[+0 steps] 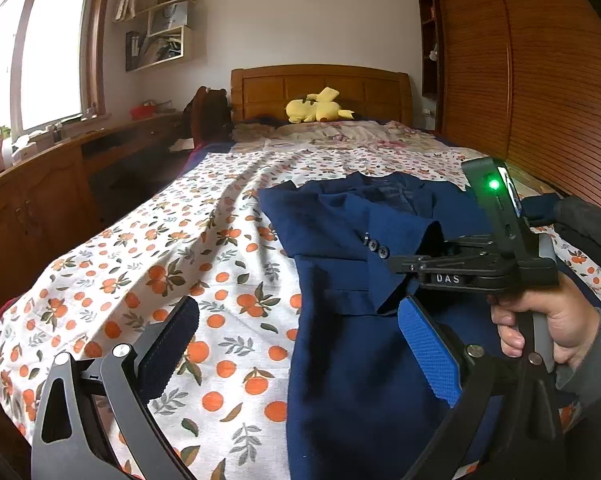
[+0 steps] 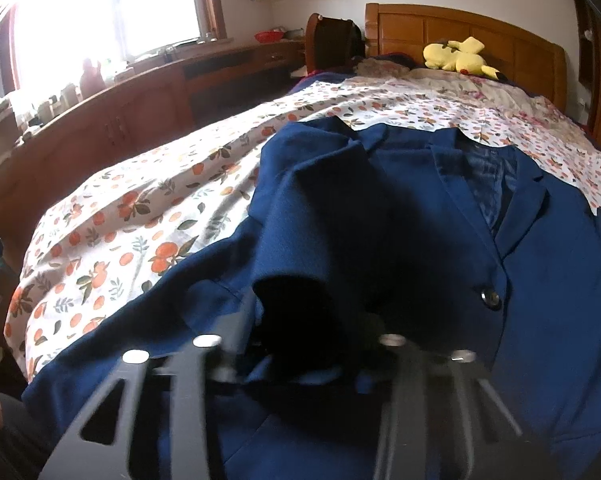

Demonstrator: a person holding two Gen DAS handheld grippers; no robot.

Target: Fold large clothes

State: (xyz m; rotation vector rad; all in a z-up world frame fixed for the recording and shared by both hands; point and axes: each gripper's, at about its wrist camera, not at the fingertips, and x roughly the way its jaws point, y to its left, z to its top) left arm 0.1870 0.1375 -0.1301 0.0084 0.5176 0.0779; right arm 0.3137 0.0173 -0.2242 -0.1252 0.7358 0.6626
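A navy blue suit jacket (image 1: 356,360) lies front-up on the bed; it also shows in the right wrist view (image 2: 440,216). Its left sleeve (image 1: 384,236) is folded across the chest, cuff buttons showing. My left gripper (image 1: 300,344) is open and empty, low over the jacket's left edge, one pad over the sheet, one over the jacket. My right gripper (image 1: 408,264) is shut on the sleeve cuff (image 2: 300,292) and holds it over the jacket front. In the right wrist view the cuff hides the fingertips.
The bed has an orange-print sheet (image 1: 188,264), a wooden headboard (image 1: 320,88) and a yellow plush toy (image 1: 316,108). A wooden desk and cabinets (image 1: 52,184) run along the left under a window. A wooden wardrobe (image 1: 540,80) stands right.
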